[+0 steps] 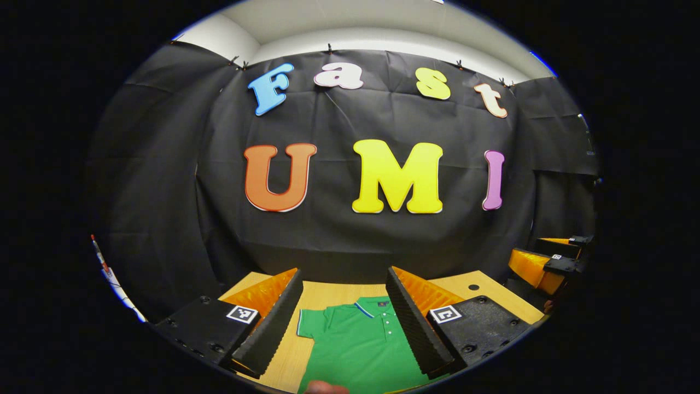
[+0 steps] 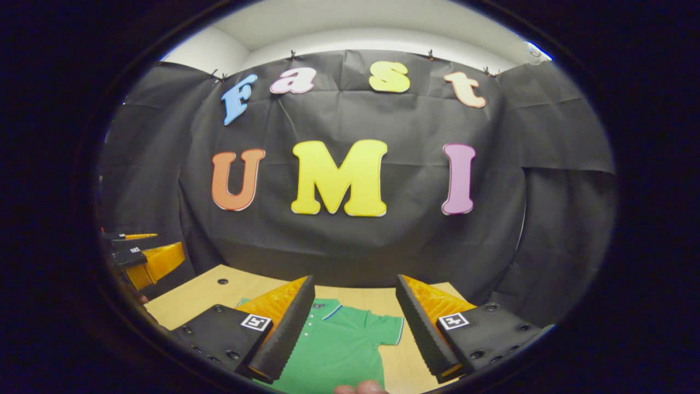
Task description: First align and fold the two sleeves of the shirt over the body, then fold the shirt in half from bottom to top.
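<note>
Shirt flat on table, soft & light; pinch sleeve hems. Left gripper & right gripper both spread, empty.

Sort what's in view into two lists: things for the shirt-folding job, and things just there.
For the job:
- green polo shirt, flat, sleeves unfolded
- left gripper, open above it
- right gripper, open above it

Just there:
- wooden table
- black cloth wall
- hole in the tabletop
</note>
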Demonstrator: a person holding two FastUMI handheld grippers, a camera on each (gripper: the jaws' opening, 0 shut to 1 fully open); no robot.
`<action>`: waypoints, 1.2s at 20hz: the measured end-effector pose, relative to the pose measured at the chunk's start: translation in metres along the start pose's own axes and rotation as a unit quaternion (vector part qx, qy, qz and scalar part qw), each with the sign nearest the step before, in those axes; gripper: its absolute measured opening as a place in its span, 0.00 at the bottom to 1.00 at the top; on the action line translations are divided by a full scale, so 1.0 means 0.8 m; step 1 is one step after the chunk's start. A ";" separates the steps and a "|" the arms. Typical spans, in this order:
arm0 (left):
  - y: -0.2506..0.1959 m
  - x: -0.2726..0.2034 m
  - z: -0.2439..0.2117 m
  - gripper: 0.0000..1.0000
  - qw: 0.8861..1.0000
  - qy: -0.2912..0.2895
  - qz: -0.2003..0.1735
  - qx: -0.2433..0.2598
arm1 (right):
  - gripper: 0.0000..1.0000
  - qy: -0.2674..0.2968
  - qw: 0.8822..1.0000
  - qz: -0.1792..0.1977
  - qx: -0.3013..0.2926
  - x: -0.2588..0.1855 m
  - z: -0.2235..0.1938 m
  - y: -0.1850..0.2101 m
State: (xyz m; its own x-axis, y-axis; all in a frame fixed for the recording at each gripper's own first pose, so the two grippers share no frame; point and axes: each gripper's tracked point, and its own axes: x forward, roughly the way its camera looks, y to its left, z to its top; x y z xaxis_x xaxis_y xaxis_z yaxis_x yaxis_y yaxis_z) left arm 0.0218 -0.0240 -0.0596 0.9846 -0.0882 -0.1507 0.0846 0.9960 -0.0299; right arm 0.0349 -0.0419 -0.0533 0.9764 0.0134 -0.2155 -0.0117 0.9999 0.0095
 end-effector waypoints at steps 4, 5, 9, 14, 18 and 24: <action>-0.011 0.000 -0.035 0.98 0.999 0.048 -0.011 0.004 | 0.94 0.097 0.995 0.020 0.012 0.018 -0.054 -0.018; -0.016 0.002 -0.040 0.98 0.998 0.056 -0.015 0.005 | 0.95 0.127 0.991 0.027 0.017 0.024 -0.069 -0.022; -0.034 0.006 -0.054 0.98 0.997 0.074 -0.027 0.003 | 0.89 0.245 0.968 0.044 0.043 0.055 -0.124 -0.052; -0.035 0.021 -0.053 0.98 0.997 0.072 -0.015 0.015 | 0.97 0.356 0.930 0.024 0.086 0.124 -0.183 -0.103; -0.024 0.023 -0.066 0.98 0.996 0.089 0.008 0.011 | 0.97 0.432 0.893 -0.001 0.127 0.186 -0.244 -0.129; -0.001 0.014 -0.087 0.99 0.991 0.123 0.043 0.013 | 0.96 0.509 0.844 -0.012 0.170 0.252 -0.339 -0.141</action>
State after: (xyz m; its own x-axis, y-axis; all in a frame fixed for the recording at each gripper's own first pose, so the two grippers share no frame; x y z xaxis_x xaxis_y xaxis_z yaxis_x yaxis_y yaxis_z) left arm 0.0224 -0.0268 -0.1300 0.9213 -0.0003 -0.3888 0.0084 0.9998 0.0191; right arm 0.1744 -0.1502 -0.3630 0.2827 0.1649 -0.9449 0.2380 0.9423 0.2356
